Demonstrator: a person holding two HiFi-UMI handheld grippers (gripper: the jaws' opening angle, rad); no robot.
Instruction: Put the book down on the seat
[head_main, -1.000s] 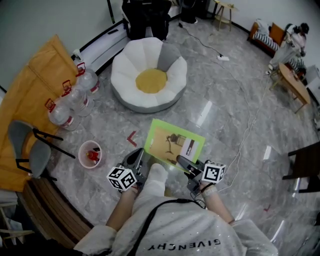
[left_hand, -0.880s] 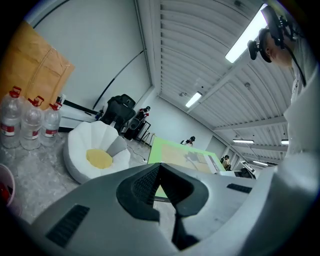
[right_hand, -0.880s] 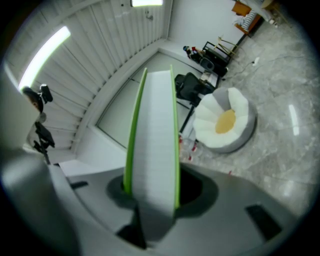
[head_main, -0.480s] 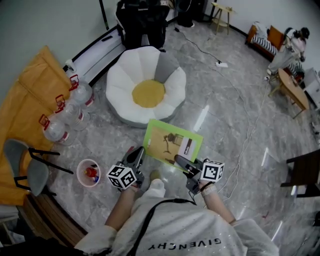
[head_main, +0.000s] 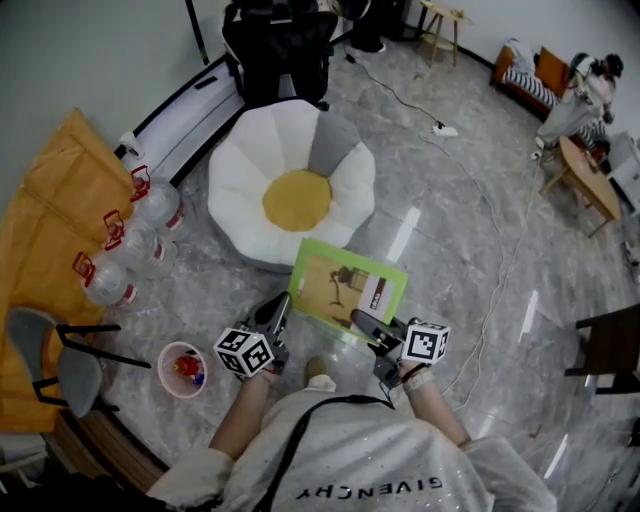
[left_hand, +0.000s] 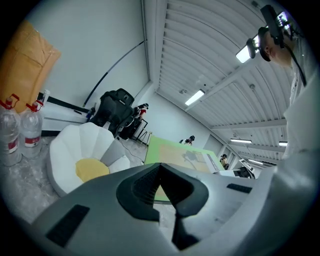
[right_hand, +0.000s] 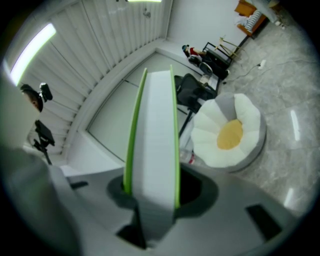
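A green-covered book hangs flat above the floor, just short of the near rim of the white flower-shaped seat with its yellow centre. My right gripper is shut on the book's near edge; in the right gripper view the book stands edge-on between the jaws, with the seat beyond it. My left gripper is shut and holds nothing, just left of the book. In the left gripper view the book and the seat lie ahead of the jaws.
Several water bottles stand left of the seat beside an orange cloth. A small red-and-white tub and a grey chair are at the lower left. A black chair stands behind the seat. A cable crosses the floor at the right.
Both grippers and the book have come closer to the seat; the book's far edge now nearly reaches the seat's rim. The grip on the book is unchanged.
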